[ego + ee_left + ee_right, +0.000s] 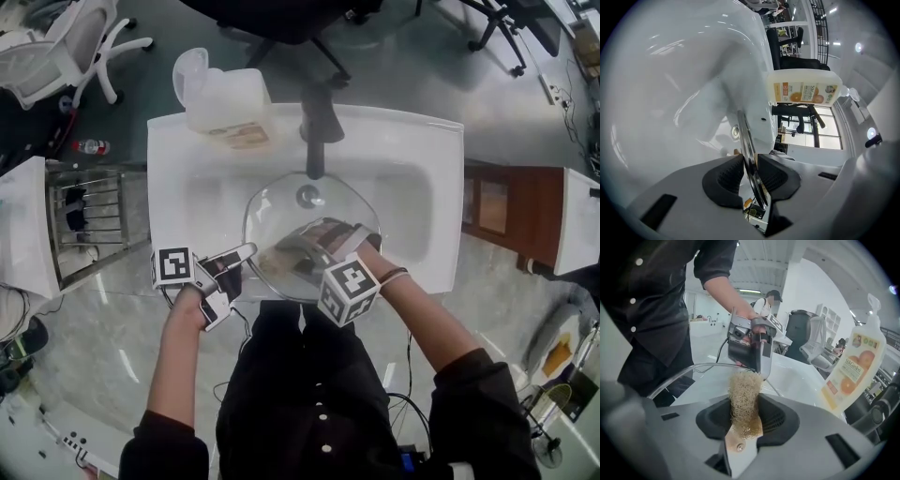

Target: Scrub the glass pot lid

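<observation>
A round glass pot lid with a metal rim and a centre knob stands tilted in the white sink. My left gripper is shut on the lid's left rim. In the left gripper view the rim runs edge-on between the black pads. My right gripper is over the lid's near side, shut on a tan fibrous scrubber. The scrubber sticks out past the jaws toward the lid's rim. The left gripper and the hand holding it show beyond the scrubber.
A black faucet rises at the back of the sink, just beyond the lid. A large soap bottle with an orange label stands at the back left corner. A metal rack is to the left, and a wooden cabinet to the right.
</observation>
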